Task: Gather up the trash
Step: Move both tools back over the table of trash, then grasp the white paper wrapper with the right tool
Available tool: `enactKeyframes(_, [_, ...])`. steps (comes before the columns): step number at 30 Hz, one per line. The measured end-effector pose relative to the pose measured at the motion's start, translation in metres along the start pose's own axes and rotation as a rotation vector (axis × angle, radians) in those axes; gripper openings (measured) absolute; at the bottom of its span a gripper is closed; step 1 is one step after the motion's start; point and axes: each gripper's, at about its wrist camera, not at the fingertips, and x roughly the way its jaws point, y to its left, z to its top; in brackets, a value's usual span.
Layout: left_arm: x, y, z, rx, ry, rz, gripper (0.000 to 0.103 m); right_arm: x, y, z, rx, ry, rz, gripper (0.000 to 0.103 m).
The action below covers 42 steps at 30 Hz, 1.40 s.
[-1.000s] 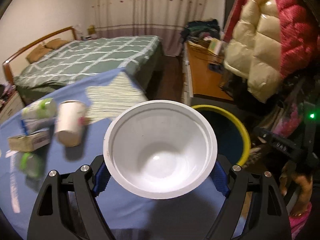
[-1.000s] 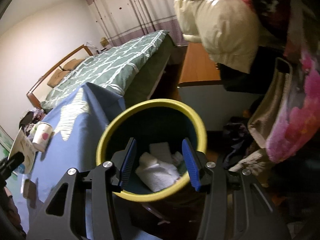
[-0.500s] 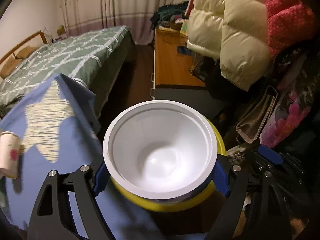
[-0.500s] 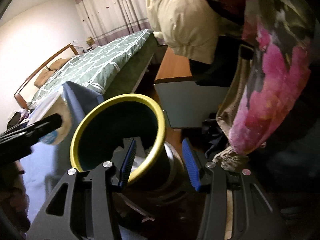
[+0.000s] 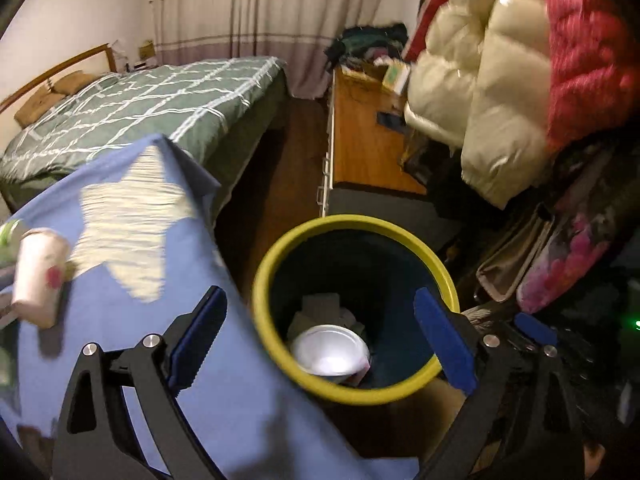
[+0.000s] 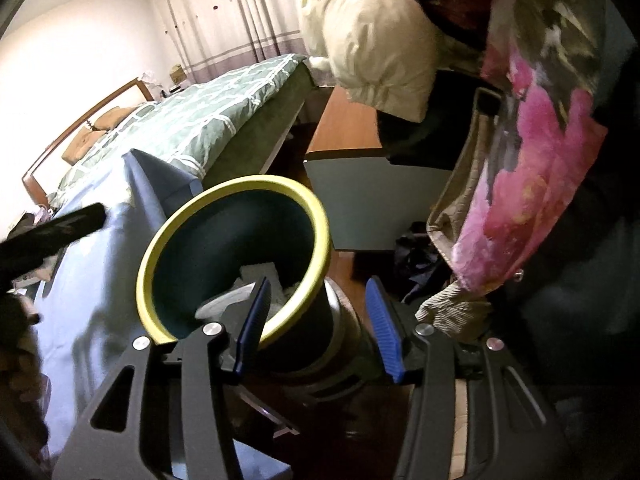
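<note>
The left gripper [image 5: 320,330] hung over the yellow-rimmed trash bin [image 5: 400,229], its jaws opening wide with nothing pressed between the blue pads [image 5: 444,340]. The white bowl [image 5: 330,350] lay inside the bin on its side, mouth toward the camera, resting on crumpled white paper [image 5: 320,304] at the bottom. The bin stood on the floor just beside the worktop, which was draped in a blue cloth with a pale star [image 5: 128,216]. A white paper cup [image 5: 36,280] lay on that cloth near the left edge of the left view. The right gripper [image 6: 318,320] was partly open and empty, its left finger crossing the bin's rim [image 6: 240,182] and its right finger outside the wall. Behind stood a bed with a green checked cover [image 5: 140,108].
</note>
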Motion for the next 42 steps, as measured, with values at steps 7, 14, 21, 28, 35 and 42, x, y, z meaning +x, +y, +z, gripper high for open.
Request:
enactKeyframes(7, [-0.085,0.073,-0.027,-0.059,-0.113,0.1,0.098,-0.001,0.048,0.003,-0.08,0.007,0.052,0.048])
enactKeyframes(14, [-0.16,0.173,-0.072,-0.183,-0.193,0.297,0.098,0.002,0.127,0.008,-0.203,0.007,0.126,0.048])
enactKeyframes(21, [-0.201,0.281,-0.127,-0.328,-0.203,0.467,0.098,0.006,0.245,0.006,-0.388,0.023,0.239,0.049])
enactKeyframes(28, [-0.202,0.373,-0.176,-0.441,-0.166,0.589,0.098,0.006,0.348,-0.004,-0.519,0.042,0.34,0.049])
enactKeyframes(35, [-0.197,0.405,-0.198,-0.512,-0.146,0.558,0.098,0.009,0.438,-0.009,-0.57,0.049,0.42,0.049])
enactKeyframes(42, [-0.193,0.401,-0.194,-0.506,-0.15,0.539,0.098,0.03,0.506,-0.014,-0.631,0.067,0.374,0.049])
